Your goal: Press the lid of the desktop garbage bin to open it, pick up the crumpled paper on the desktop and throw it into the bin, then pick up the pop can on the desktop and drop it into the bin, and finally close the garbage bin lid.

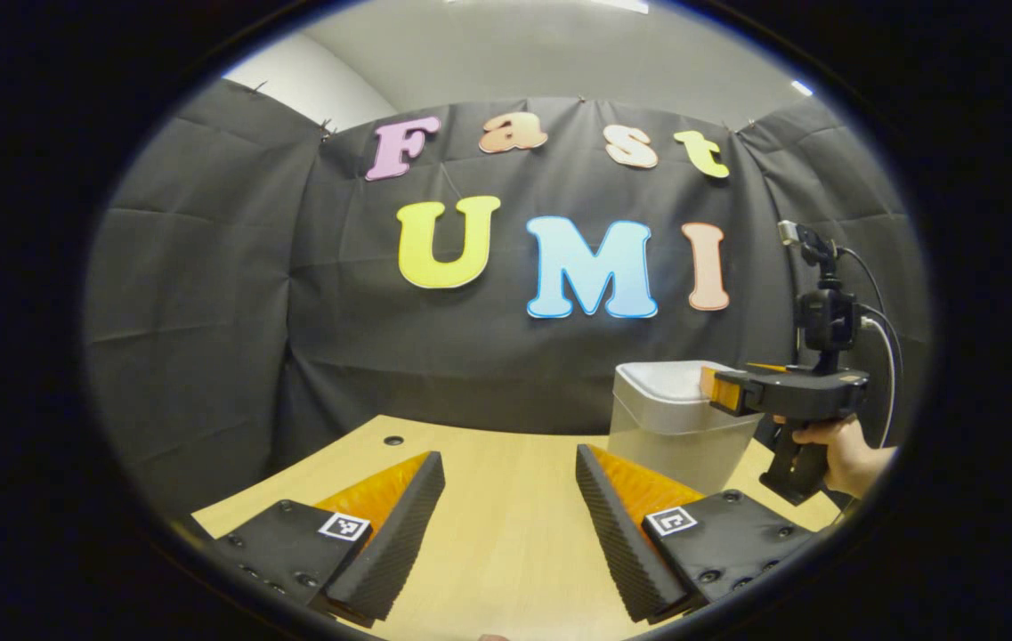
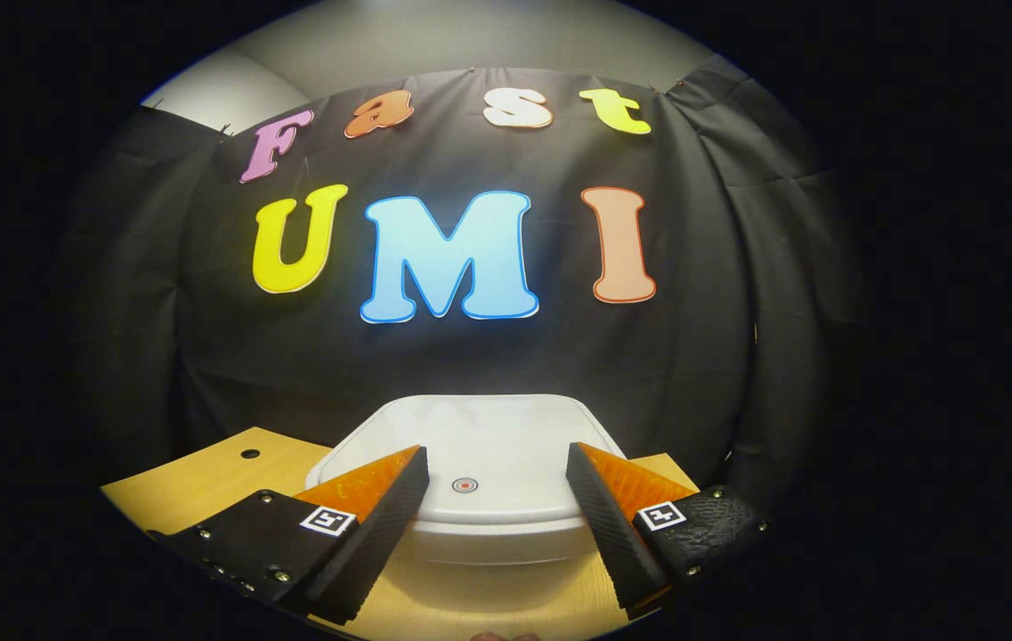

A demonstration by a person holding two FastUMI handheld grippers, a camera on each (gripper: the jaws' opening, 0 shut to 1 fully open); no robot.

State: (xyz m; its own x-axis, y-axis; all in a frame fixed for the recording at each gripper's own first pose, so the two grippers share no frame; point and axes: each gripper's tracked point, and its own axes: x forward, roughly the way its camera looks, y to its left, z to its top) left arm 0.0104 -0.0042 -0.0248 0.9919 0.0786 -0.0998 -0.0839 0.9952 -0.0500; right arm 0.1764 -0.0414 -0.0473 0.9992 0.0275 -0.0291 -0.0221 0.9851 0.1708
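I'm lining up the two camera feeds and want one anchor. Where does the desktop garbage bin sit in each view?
Left gripper view: the bin stands at right of centre on the wooden table, with the right gripper over its lid.
Right gripper view: the bin is low centre, lid down, between that gripper's own fingers.
Shared landmark: the table's round hole.

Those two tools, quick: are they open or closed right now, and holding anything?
Left tool: open, holding nothing, above the table.
Right tool: open, holding nothing, over the bin lid.
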